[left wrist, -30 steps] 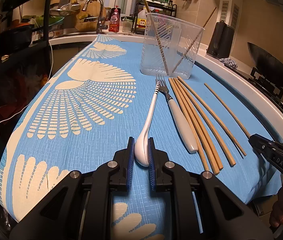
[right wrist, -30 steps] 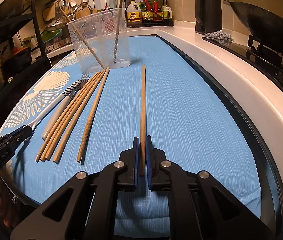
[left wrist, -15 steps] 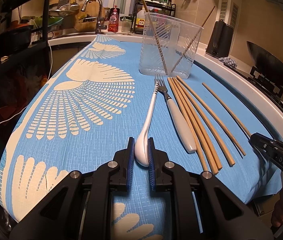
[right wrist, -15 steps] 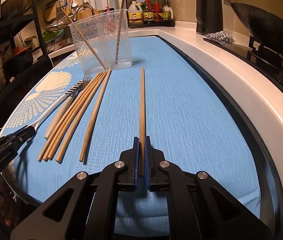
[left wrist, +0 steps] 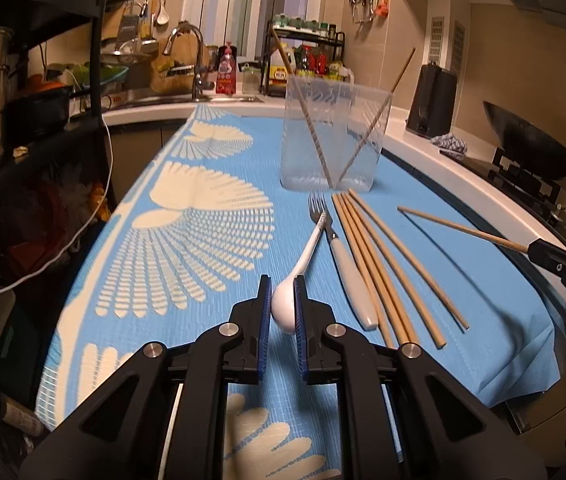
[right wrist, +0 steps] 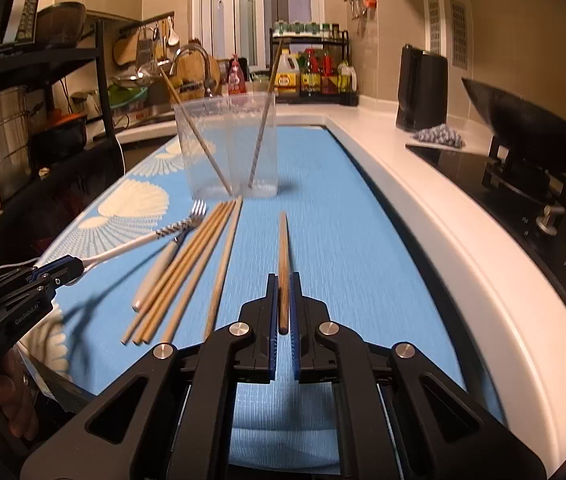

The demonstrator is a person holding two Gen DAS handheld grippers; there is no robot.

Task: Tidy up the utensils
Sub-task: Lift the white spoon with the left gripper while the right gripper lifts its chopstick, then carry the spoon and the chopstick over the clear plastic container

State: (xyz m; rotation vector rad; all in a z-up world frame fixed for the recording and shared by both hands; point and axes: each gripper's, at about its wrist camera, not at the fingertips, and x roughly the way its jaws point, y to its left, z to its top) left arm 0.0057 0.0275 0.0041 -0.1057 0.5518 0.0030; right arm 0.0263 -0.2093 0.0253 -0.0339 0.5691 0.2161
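White spoon [left wrist: 283, 307] gripped in the left tool [left wrist: 283, 300], one chopstick [right wrist: 283, 256] pinched in the right tool [right wrist: 283, 300], both held above the blue table [left wrist: 211, 280], clear cup [left wrist: 333, 136] behind

I'm looking down a narrow kitchen under warm, dim light. The counter [right wrist: 415, 216] is white-edged and curves along the right, carrying a blue cloth with cream fan patterns [left wrist: 187, 240]. At the far end a window [right wrist: 255, 12] glows pale behind a chrome tap [left wrist: 193, 60] and a black bottle rack [right wrist: 311, 64]. Beige tiled walls [right wrist: 523, 40] rise on the right above a black wok [right wrist: 523, 128] on the hob; a dark metal shelf [left wrist: 95, 64] stands left
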